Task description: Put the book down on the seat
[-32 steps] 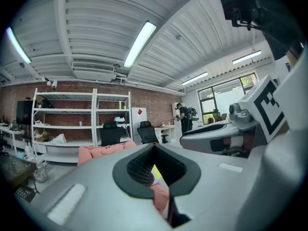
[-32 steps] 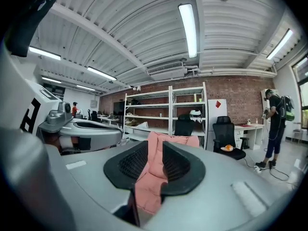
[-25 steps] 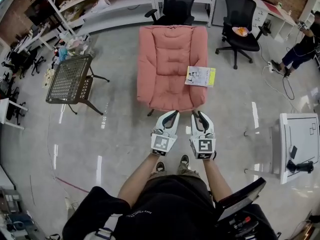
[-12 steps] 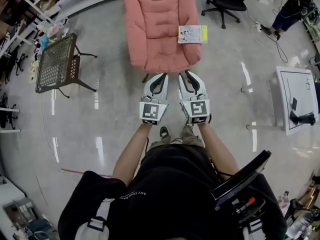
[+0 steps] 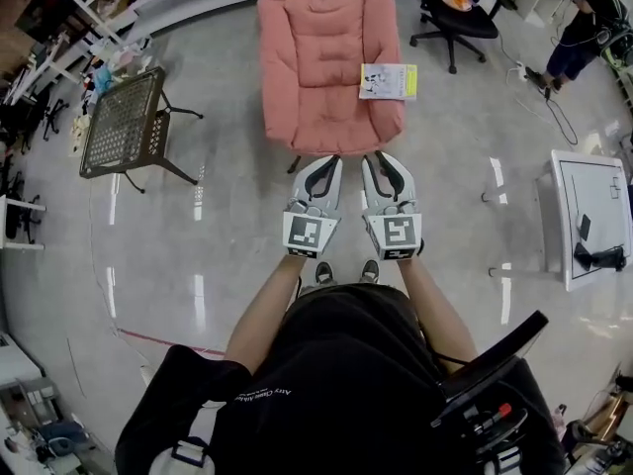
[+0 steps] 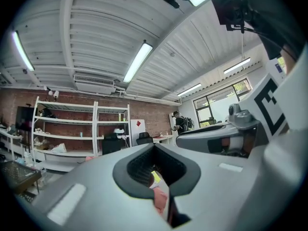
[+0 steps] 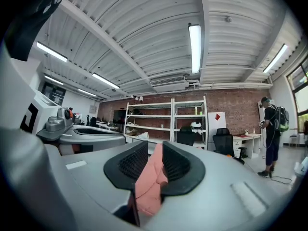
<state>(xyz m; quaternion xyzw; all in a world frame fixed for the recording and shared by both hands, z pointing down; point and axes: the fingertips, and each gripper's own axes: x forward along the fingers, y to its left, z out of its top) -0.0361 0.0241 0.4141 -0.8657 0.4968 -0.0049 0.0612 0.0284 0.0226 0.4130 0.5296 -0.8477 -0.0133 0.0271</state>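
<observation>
Ref pt = the pink armchair (image 5: 321, 67), standing on a glossy grey floor (image 5: 227, 226).

Book (image 5: 388, 81): lies flat on the armchair's arm, on the R side as the person faces it. White cover w/ a yellow strip. Its outer edge pokes a bit past the arm. Neither claw touches it.

L claw (image 5: 329, 163) & R claw (image 5: 379, 161): side by side just in front of the armchair's front edge, tips pointing at it. They're close to each other, not touching, and both are well apart from the book.

L gripper view: pads stand a little apart w/ a narrow slot and nothing btw them. Thru the slot show a sliver of armchair pink and a bit of the book's yellow.

R gripper view: pads apart, slot wider, empty. Only armchair pink shows thru it.

Around the armchair:
- Mesh-top desk (image 5: 124, 122) w/ dark metal legs sits to its L, apart from it.
- Black office chair (image 5: 460, 8) stands behind & to the R, sth orange on its seat.
- White desk (image 5: 593, 216) is off to the R, nearer the person than the armchair is, w/ a dark item on top.
- A bystander in dark clothes (image 5: 584, 28) stands far behind-R.
- White shelving (image 7: 159, 119) stands behind the armchair, vs a brick wall.
</observation>
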